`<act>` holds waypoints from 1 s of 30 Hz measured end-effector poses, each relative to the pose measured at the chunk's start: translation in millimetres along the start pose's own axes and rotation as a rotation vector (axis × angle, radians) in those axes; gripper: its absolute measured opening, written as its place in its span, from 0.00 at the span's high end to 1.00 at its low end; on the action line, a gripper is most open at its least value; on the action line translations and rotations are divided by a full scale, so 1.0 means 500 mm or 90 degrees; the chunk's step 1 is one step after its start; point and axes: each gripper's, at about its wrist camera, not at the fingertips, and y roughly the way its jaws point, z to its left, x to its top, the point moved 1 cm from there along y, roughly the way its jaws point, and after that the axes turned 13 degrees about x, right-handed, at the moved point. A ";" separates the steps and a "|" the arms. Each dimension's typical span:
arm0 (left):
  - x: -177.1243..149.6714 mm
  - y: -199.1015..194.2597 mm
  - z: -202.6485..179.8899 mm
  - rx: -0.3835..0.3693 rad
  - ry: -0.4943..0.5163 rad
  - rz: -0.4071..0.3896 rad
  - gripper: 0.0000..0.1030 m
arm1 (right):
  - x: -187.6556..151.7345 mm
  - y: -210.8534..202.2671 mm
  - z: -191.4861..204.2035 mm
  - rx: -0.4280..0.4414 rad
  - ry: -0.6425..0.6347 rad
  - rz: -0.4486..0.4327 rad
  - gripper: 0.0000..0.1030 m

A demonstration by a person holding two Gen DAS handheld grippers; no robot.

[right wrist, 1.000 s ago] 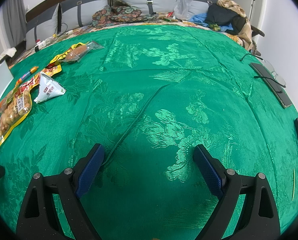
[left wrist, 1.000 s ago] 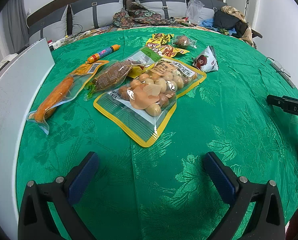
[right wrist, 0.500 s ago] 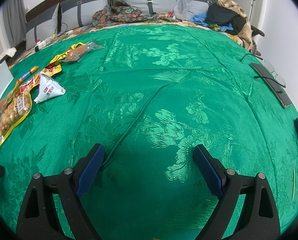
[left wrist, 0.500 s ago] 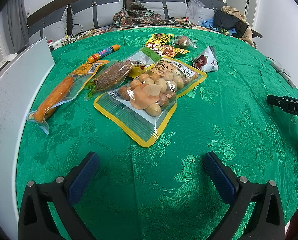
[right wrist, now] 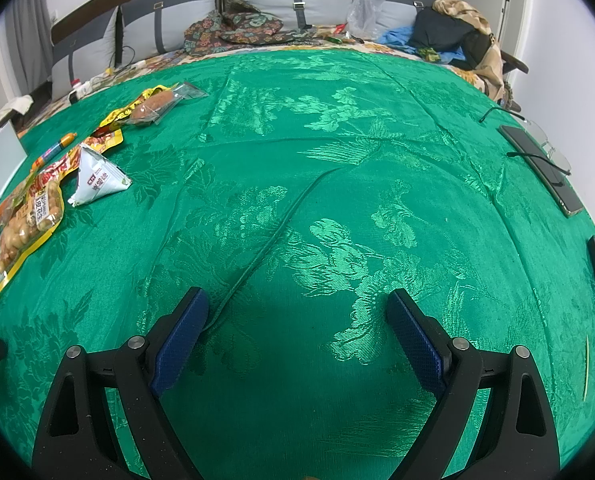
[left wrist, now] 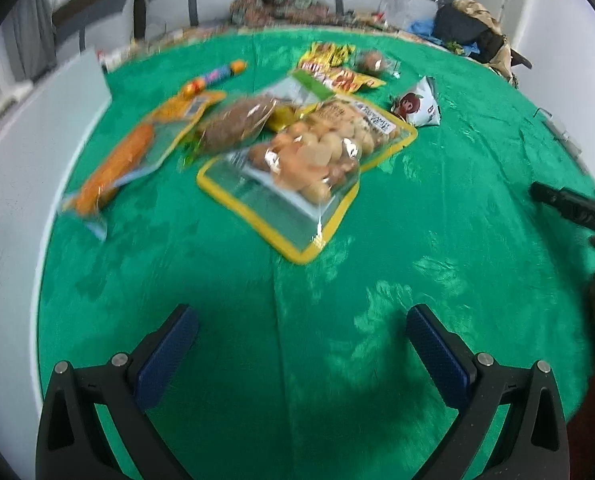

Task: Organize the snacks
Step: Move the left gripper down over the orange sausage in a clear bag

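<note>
Left wrist view is motion-blurred; packet print cannot be read there, and small items at the far end are hard to tell apart. A black bar [left wrist: 573, 210] enters from the right edge, cut off, with a dark shape below it too dim to identify.

Left tool [left wrist: 301, 340]: blue-padded fingers spread wide, nothing between them, over the bare green brocade cloth covering the round table [left wrist: 437, 208]. Right tool [right wrist: 297, 320]: likewise wide open and empty, over bare cloth with a raised crease running up between the fingers.

Snacks lie ahead of the left tool, well apart from it. Counted in the left view:
- one large clear pouch with yellow border, holding round tan pieces [left wrist: 309, 168], nearest the tool;
- one clear packet with a dark brown oblong [left wrist: 233, 124], overlapping the pouch's far-left corner;
- one long clear packet with an orange stick inside [left wrist: 117, 160], to the left;
- one thin orange-ended sausage tube [left wrist: 213, 78], farther back;
- one white triangular packet with a red picture [left wrist: 417, 106], just right of the pouch;
- yellow-and-red wrappers [left wrist: 333, 68] at the far end, number unclear;
- one small clear packet with a brown lump [left wrist: 373, 62] beside them.

From the right tool, the same group sits far off to the left, partly cut by the frame edge. A white board [left wrist: 9, 208] stands along the table's left edge. Two flat dark devices [right wrist: 537, 168] lie at the right rim.
</note>
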 end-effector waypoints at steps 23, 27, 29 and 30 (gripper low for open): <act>0.243 0.187 0.238 0.094 -0.144 0.092 0.00 | 0.000 0.000 0.000 0.001 0.000 0.000 0.10; 0.220 0.172 0.222 0.086 -0.114 0.079 0.02 | 0.000 0.000 0.000 0.001 0.000 0.000 0.09; 0.207 0.163 0.210 0.075 -0.094 0.078 0.02 | 0.000 0.000 0.000 0.001 0.000 0.000 0.09; 0.198 0.155 0.200 0.070 -0.080 0.077 0.03 | 0.000 0.000 0.001 0.001 0.000 0.000 0.09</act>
